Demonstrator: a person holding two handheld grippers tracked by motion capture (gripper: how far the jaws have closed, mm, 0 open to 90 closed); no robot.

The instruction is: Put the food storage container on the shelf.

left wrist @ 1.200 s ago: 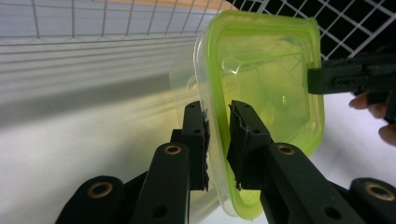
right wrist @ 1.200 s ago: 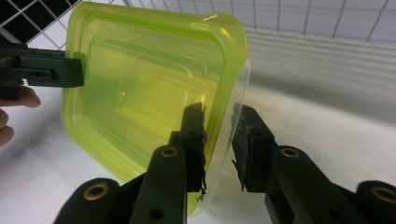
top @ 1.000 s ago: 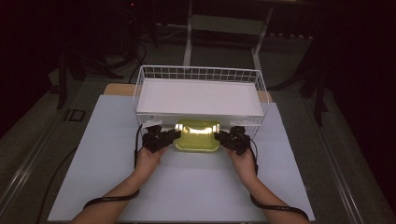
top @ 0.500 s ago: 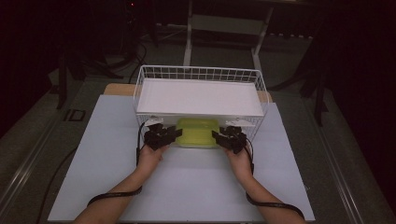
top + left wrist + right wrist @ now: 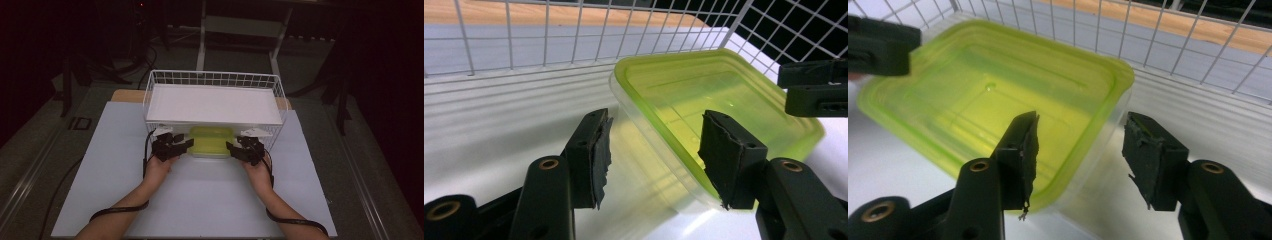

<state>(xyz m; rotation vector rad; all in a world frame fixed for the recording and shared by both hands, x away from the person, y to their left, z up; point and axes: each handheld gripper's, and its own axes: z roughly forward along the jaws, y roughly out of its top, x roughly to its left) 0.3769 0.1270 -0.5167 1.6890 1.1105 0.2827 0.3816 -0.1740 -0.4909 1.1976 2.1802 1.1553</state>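
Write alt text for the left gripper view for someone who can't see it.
A clear container with a yellow-green lid sits under a white wire rack. The left hand-held gripper straddles its near corner; its jaws have just been opening. Another black gripper shows at right.

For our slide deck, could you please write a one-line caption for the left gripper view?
Left gripper, jaws just opened, astride a corner of the green-lidded container under the white wire rack.

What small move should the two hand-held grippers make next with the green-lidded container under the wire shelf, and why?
Probably draw both back toward the person. The container sits on the table, partly under the wire shelf. The left hand-held gripper and right hand-held gripper have just been opening; their pads stand off its corners.
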